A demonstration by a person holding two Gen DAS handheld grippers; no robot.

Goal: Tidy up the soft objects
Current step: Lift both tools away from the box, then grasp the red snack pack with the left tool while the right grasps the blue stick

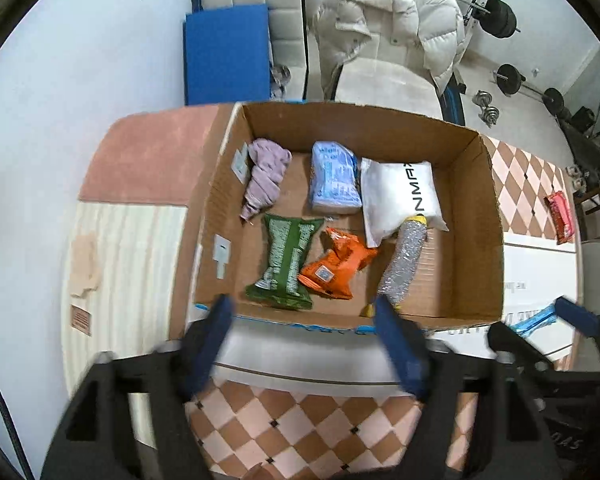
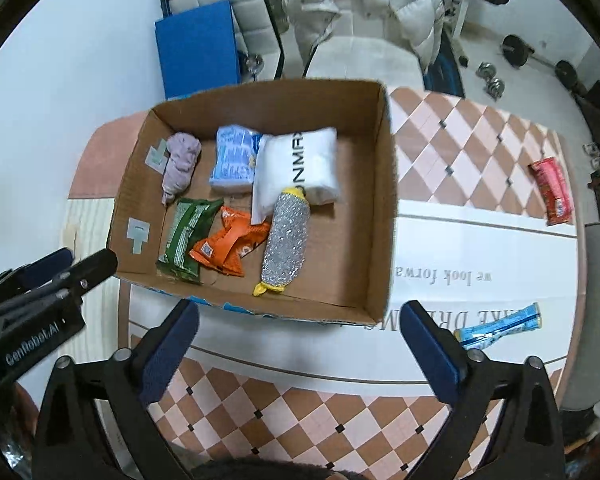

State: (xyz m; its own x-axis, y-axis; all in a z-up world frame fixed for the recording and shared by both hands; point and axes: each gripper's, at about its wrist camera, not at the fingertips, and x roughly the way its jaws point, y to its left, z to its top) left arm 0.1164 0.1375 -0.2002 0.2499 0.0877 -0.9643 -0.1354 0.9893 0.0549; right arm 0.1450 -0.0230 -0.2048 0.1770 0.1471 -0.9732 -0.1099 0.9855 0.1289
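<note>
A cardboard box point(image 1: 476, 216) point(image 2: 384, 184) on the table holds a lilac cloth point(image 1: 265, 176) point(image 2: 180, 164), a light blue pack point(image 1: 334, 178) point(image 2: 233, 160), a white bag point(image 1: 400, 196) point(image 2: 296, 164), a green packet point(image 1: 286, 260) point(image 2: 186, 236), an orange packet point(image 1: 338, 264) point(image 2: 228, 246) and a silver glittery pouch point(image 1: 405, 264) point(image 2: 286, 240). My left gripper point(image 1: 304, 316) is open and empty just before the box's near wall. My right gripper point(image 2: 300, 320) is open and empty before the box. A blue wrapped pack point(image 2: 500, 326) point(image 1: 536, 322) lies by its right finger. A red packet point(image 2: 552, 192) point(image 1: 560, 216) lies far right.
The table has a checkered cloth point(image 2: 300, 412) with a white printed band point(image 2: 480, 248). A chair with a white puffer jacket point(image 1: 392, 28) stands behind the table, next to a blue board point(image 1: 226, 56). Weights point(image 1: 512, 78) lie on the floor at the back right.
</note>
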